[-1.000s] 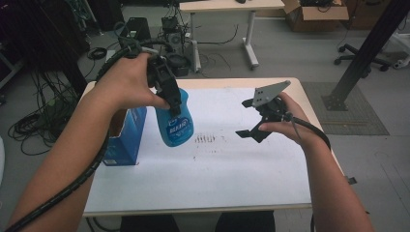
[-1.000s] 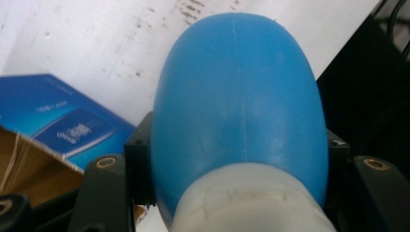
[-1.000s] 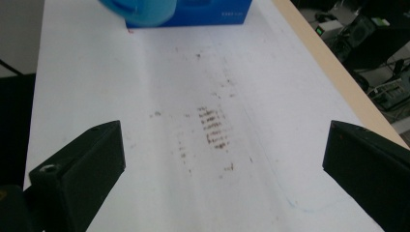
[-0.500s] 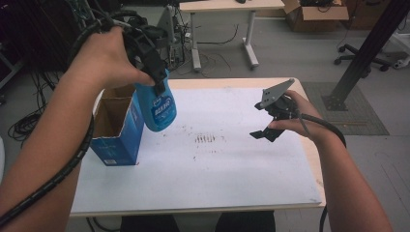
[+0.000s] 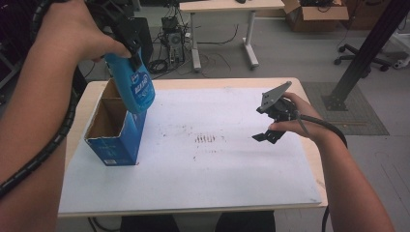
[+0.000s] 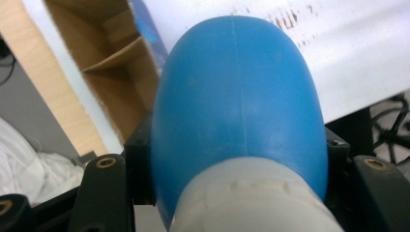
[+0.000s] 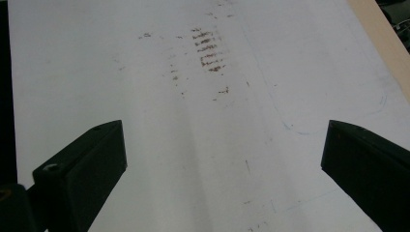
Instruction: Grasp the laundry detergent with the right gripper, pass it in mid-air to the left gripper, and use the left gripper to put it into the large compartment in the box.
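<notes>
A blue plastic spray bottle (image 5: 137,90) hangs bottom-down over the right rim of an open blue cardboard box (image 5: 114,140) at the table's left. My left gripper (image 5: 129,50) is shut on the bottle near its white neck. In the left gripper view the bottle (image 6: 237,96) bulges between the black jaws of my left gripper (image 6: 237,186), and the box's brown inside (image 6: 113,63) lies beyond it. My right gripper (image 5: 270,126) hovers open over the right side of the white sheet (image 5: 217,169). Nothing is between the jaws of my right gripper (image 7: 222,159).
The white sheet covers most of the wooden table (image 5: 309,104) and has a patch of brown marks (image 5: 205,139) at its middle. Those marks (image 7: 208,50) lie ahead of the right gripper. Another table (image 5: 227,6), cables and a chair stand on the floor behind.
My left gripper has carried the blue bottle up and to the left, from beside the box to above its open top. The right gripper has barely moved.
</notes>
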Action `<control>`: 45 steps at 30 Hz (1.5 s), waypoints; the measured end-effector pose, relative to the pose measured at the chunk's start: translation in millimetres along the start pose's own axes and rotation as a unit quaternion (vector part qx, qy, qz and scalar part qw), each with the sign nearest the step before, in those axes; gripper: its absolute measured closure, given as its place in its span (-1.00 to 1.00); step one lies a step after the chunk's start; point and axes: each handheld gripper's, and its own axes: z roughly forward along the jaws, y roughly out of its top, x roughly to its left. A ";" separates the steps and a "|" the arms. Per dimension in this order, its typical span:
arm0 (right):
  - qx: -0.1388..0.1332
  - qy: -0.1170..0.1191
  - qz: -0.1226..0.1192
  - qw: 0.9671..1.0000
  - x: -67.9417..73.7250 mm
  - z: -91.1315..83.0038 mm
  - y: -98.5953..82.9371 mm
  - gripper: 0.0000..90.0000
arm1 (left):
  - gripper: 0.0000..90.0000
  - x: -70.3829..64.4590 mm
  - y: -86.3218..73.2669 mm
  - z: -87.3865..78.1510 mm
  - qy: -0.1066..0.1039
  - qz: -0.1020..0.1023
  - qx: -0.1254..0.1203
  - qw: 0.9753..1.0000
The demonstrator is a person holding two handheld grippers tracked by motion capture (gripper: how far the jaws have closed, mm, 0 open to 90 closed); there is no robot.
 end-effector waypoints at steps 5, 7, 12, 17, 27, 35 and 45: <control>0.013 0.002 -0.004 1.000 -1.1 1.2 0.9 -0.95 | -0.15 11.2 -1.1 -12.9 0.002 -0.030 -0.016 0.999; 0.017 0.004 -0.007 1.000 -1.4 1.2 1.6 -0.95 | -0.15 16.6 -2.6 -18.7 0.002 -0.043 -0.024 0.999; 0.030 0.009 -0.011 0.999 -3.0 -1.5 3.1 -0.95 | -0.15 28.0 -4.9 -25.4 0.005 -0.067 -0.035 0.997; 0.036 0.012 -0.012 0.999 -3.3 -5.0 4.2 -0.95 | -0.15 44.3 -7.0 -26.0 0.012 -0.096 -0.034 0.995; 0.043 0.014 -0.012 0.999 -1.6 -4.2 3.3 -0.94 | -0.15 74.7 -16.6 -11.7 0.036 -0.153 -0.028 0.987; 0.043 0.015 -0.013 0.999 0.7 -3.8 5.2 -0.94 | -0.15 89.6 -21.8 11.3 0.039 -0.166 -0.018 0.985; 0.040 0.013 -0.010 0.999 1.9 -4.8 6.0 -0.94 | -0.15 96.9 -24.2 46.1 0.032 -0.164 -0.009 0.986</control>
